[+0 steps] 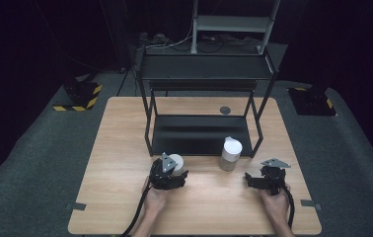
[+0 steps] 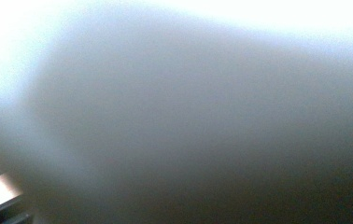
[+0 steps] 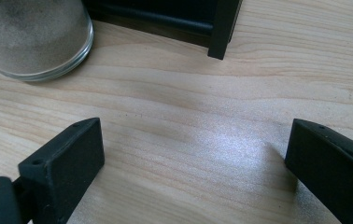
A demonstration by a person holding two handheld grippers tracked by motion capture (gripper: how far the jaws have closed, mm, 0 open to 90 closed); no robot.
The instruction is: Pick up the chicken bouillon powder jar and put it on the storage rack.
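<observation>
Low in the high view, left of centre, the left tool [image 1: 170,174] grips a pale cylinder [image 1: 177,162] on the worktop [image 1: 120,148]; its own view is a grey blur. At lower right, the right tool [image 1: 266,178] stands wide over bare wood beside a jar [image 3: 34,37]

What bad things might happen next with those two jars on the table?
The left gripper is shut on the white-lidded jar, and its own camera is too close to show how well the jaws sit, so the jar might slip or tip when lifted.

The second jar stands near the black rack leg; a careless swing could knock it over.

The right gripper rests open over bare table, so it isn't ready to catch anything.
</observation>
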